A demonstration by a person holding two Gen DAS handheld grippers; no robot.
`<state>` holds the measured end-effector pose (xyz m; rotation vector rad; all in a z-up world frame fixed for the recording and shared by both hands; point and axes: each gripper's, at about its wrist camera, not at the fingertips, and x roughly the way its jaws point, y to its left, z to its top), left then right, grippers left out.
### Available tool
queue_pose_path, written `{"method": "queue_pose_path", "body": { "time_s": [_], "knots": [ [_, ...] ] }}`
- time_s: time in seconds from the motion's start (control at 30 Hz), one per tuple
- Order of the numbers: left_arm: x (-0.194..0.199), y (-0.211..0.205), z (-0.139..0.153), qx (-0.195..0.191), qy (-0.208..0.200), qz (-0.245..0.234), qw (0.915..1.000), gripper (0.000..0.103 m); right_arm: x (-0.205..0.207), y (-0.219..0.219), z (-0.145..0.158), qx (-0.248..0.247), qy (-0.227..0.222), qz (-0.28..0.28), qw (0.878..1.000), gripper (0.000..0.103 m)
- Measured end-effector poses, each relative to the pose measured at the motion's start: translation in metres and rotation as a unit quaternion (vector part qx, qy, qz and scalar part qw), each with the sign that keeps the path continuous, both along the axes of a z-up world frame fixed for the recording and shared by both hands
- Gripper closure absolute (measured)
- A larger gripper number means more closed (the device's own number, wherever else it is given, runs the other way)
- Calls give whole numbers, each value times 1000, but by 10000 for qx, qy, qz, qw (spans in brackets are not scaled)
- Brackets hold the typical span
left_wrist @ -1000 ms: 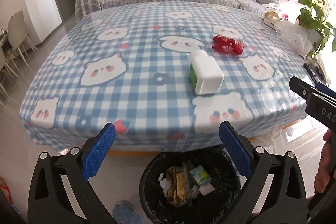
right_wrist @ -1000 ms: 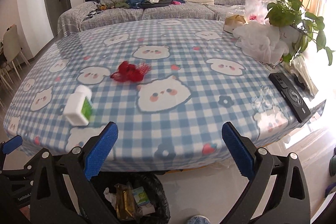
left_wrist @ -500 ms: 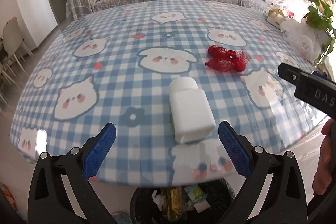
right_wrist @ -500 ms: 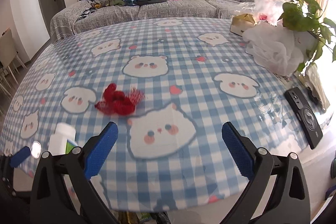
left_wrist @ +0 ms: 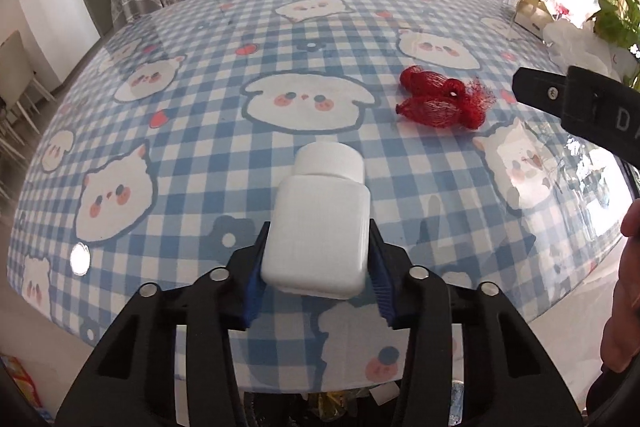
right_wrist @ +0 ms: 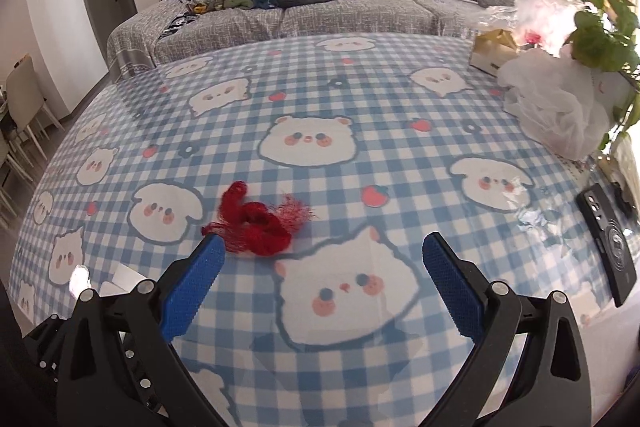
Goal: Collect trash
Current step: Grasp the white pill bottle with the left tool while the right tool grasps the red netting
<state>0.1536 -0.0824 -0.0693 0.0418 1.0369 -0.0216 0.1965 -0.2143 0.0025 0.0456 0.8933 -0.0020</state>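
The step in hand is the pickup of the first piece of trash. The left gripper (left_wrist: 316,263) has just been closing, and its blue pads now sit against both sides of the white plastic bottle (left_wrist: 320,227), which lies on its side on the checked tablecloth (left_wrist: 200,147) near the front edge, cap pointing away. The grip appears seated on the lower body of the bottle, though it does not look lifted yet. The right gripper (right_wrist: 320,279) stands wide open with nothing between its jaws, low over the cloth; the red mesh netting (right_wrist: 256,227) lies just off its left fingertip, outside the gap rather than within it. In the left wrist view that netting sits well apart from the bottle, further back and to the right. In my judgement the next move calls for lifting the bottle clear and carrying it back over the table edge, while the right gripper must shift left to bring the netting between its pads before closing. Containers: a bin (left_wrist: 340,403) is barely visible below the table edge in the left wrist view, with some yellowish and pale scraps inside; its contents cannot be identified further. A white plastic bag (right_wrist: 560,115) rests at the far right of the table, contents not visible.
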Motion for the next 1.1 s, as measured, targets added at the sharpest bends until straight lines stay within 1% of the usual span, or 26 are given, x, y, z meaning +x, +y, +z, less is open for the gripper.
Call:
{"method": "queue_pose_path", "body": {
  "time_s": [0.23, 0.4, 0.5, 0.6, 0.7, 0.77, 0.83, 0.87, 0.93, 0.97, 1.0, 1.03, 1.07, 1.1],
  "knots": [
    [12, 21, 5, -55, -6, 50, 10000, 62, 19, 14, -12, 103, 91, 156, 9998, 8],
    [28, 46, 7, -135, 22, 263, 9996, 62, 32, 26, -15, 197, 89, 283, 9994, 8],
    [34, 53, 7, -152, 32, 302, 9994, 62, 37, 35, -18, 177, 70, 358, 9992, 9],
    [36, 56, 7, -146, 24, 279, 9995, 62, 42, 43, -23, 140, 116, 446, 9988, 17],
    [35, 59, 7, -121, 17, 267, 9996, 62, 47, 47, -30, 100, 156, 483, 9987, 21],
    [36, 61, 8, -124, 15, 276, 9995, 62, 50, 51, -35, 35, 207, 526, 9984, 27],
    [37, 64, 8, -139, 20, 297, 9995, 62, 53, 53, -41, 23, 283, 556, 9981, 35],
    [38, 65, 8, -139, 22, 304, 9994, 62, 54, 54, -43, 19, 319, 577, 9978, 37],
    [38, 67, 8, -148, 23, 313, 9994, 62, 54, 55, -46, -32, 364, 586, 9976, 47],
    [38, 67, 8, -145, 23, 314, 9994, 62, 55, 55, -47, -34, 374, 590, 9975, 49],
    [38, 67, 8, -140, 23, 316, 9994, 62, 55, 55, -48, -26, 372, 603, 9975, 53],
    [38, 67, 8, -146, 25, 319, 9994, 62, 55, 55, -48, -49, 357, 604, 9975, 59],
    [38, 67, 8, -154, 31, 320, 9994, 62, 55, 55, -48, -82, 356, 604, 9975, 62],
    [38, 67, 8, -160, 38, 312, 9994, 62, 55, 55, -49, -100, 375, 607, 9974, 67]
  ]
}}
